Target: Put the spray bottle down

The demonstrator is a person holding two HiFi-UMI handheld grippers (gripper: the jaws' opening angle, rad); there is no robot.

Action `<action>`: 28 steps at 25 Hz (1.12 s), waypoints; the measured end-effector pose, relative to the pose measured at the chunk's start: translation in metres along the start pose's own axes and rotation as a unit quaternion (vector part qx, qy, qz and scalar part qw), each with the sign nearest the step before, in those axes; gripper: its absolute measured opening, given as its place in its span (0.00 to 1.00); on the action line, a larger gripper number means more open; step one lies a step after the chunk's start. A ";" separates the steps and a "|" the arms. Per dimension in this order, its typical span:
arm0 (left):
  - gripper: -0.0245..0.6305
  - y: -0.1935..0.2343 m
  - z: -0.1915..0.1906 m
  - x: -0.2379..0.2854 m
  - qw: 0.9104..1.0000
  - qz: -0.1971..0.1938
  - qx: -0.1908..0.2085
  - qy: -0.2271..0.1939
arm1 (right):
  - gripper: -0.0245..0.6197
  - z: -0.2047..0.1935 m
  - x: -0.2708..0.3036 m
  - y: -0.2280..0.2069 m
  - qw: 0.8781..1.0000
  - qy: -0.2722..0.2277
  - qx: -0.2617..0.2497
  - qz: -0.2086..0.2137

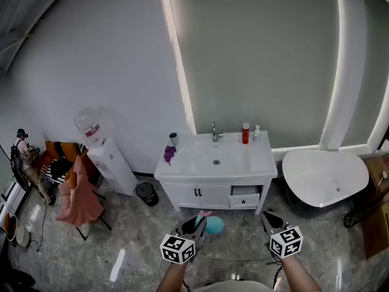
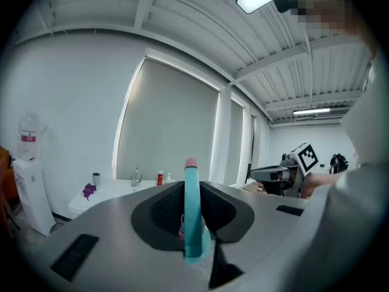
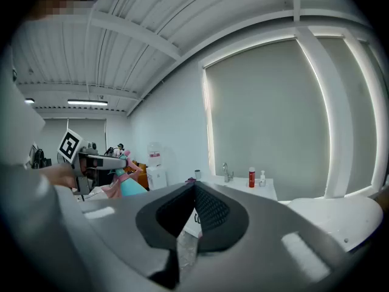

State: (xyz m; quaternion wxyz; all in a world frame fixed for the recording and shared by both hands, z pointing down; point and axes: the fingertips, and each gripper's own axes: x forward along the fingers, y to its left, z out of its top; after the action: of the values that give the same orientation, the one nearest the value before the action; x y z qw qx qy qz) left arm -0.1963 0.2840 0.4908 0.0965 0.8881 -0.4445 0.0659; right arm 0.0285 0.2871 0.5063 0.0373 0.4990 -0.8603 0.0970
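The left gripper (image 1: 199, 221) is pinched on the neck of the spray bottle (image 1: 213, 225), which is held in the air above the floor (image 1: 130, 251), short of the sink cabinet (image 1: 209, 194). The right gripper (image 1: 268, 216) is level beside it, jaws pressed together on nothing. Bare tile is seen up to the cabinet front. A bin (image 1: 146, 193) stands near its left corner, a bathtub (image 1: 322, 178) near its right. The counter's front edge is bare.

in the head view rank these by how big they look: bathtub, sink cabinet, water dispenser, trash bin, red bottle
1. sink cabinet
2. bathtub, not far behind the cabinet
3. water dispenser
4. trash bin
5. red bottle
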 end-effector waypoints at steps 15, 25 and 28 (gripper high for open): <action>0.14 -0.011 -0.005 0.004 1.000 0.003 0.003 0.005 | 0.05 -0.001 -0.006 -0.007 1.000 -0.004 0.005 0.001; 0.14 -0.029 -0.007 0.026 1.000 0.015 0.005 0.006 | 0.05 0.000 -0.007 -0.031 1.000 0.003 -0.006 0.014; 0.14 -0.037 -0.008 0.035 1.000 0.021 0.004 0.005 | 0.05 -0.003 -0.007 -0.042 1.000 0.010 -0.010 0.021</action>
State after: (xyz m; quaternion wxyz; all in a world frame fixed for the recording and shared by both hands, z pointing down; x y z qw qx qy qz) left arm -0.1461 0.2803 0.5013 0.0937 0.8784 -0.4626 0.0746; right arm 0.0687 0.2733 0.5131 0.0486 0.4799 -0.8709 0.0945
